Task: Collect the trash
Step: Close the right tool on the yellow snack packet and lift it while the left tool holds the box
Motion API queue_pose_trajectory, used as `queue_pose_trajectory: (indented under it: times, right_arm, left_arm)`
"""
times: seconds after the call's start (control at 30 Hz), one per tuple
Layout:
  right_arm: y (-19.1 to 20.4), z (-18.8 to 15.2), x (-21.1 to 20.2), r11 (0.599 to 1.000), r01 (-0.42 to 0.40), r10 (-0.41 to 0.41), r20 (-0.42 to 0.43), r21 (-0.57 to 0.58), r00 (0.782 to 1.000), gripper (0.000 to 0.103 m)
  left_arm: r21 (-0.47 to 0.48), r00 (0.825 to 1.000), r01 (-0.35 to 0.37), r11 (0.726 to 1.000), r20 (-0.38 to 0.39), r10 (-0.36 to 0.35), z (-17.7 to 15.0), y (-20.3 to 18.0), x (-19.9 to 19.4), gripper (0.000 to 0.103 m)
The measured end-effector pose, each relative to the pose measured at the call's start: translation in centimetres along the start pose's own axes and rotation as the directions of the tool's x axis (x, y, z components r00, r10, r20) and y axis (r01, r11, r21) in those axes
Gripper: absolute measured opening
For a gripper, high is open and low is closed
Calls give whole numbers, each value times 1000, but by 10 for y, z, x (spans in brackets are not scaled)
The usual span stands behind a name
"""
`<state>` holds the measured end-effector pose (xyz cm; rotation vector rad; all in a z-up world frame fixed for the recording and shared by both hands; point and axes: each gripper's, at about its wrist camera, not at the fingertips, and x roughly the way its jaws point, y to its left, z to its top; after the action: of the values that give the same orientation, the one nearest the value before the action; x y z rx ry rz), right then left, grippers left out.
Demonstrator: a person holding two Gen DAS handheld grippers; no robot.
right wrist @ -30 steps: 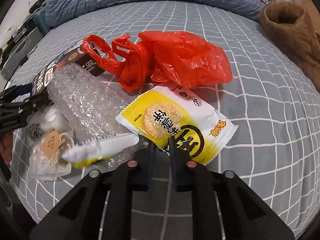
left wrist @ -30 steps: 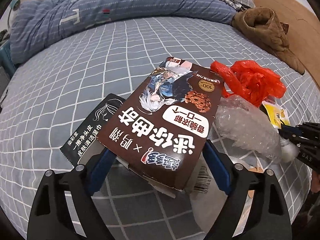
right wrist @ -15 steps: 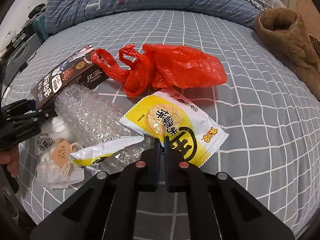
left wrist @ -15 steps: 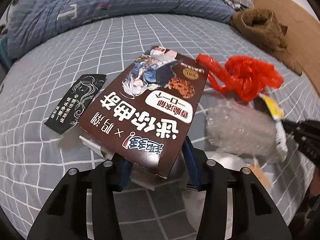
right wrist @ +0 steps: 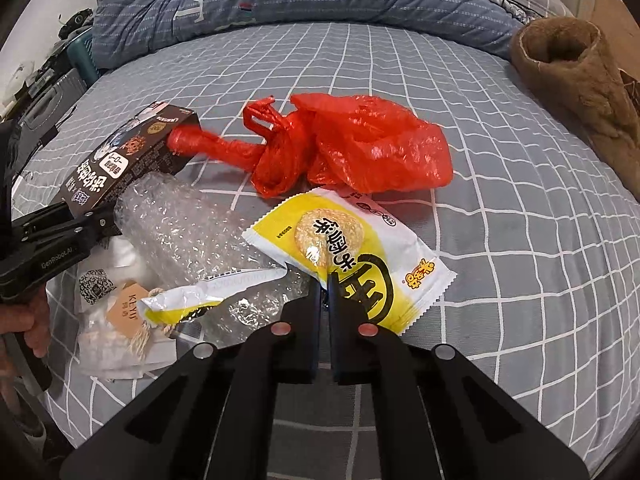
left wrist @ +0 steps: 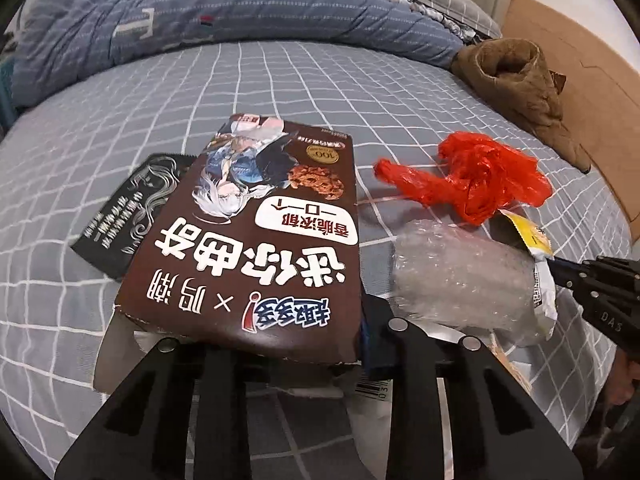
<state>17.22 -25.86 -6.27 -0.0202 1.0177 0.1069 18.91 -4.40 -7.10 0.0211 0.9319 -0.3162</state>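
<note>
My right gripper [right wrist: 325,280] is clamped on the yellow wrapper [right wrist: 348,256] just below the red bag [right wrist: 360,148]; my left gripper [left wrist: 280,344] is closing around the brown box [left wrist: 256,240] left of that bag; thin film may tear, cardboard may slip or crush.

A: Left gripper [left wrist: 280,344]?
B: Angling downward, jaws closing around something between them.
A: Right gripper [right wrist: 325,284]?
B: Also tilting downward, jaws pressing together on something thin, sitting right of the left.
</note>
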Motion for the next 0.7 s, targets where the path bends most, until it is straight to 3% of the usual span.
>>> queue_pose_trajectory:
  times: [0.27,0.43,0.7]
  right_arm:
    - [1,2,-10,1000,-1,1,23,-2,1000,3]
    - [4,3,-18,1000,4,-3,35,-7,999,3]
    - [8,5,-39,1000,5,-4,73,-4,997,3]
  left_arm:
    - [-14,999,-32,999,36,32,12,-8,-12,21]
    - [-13,996,-74,997,54,74,13,-11,-23,9]
    - [-17,994,-79,997,69,80,11,-13,-45,6]
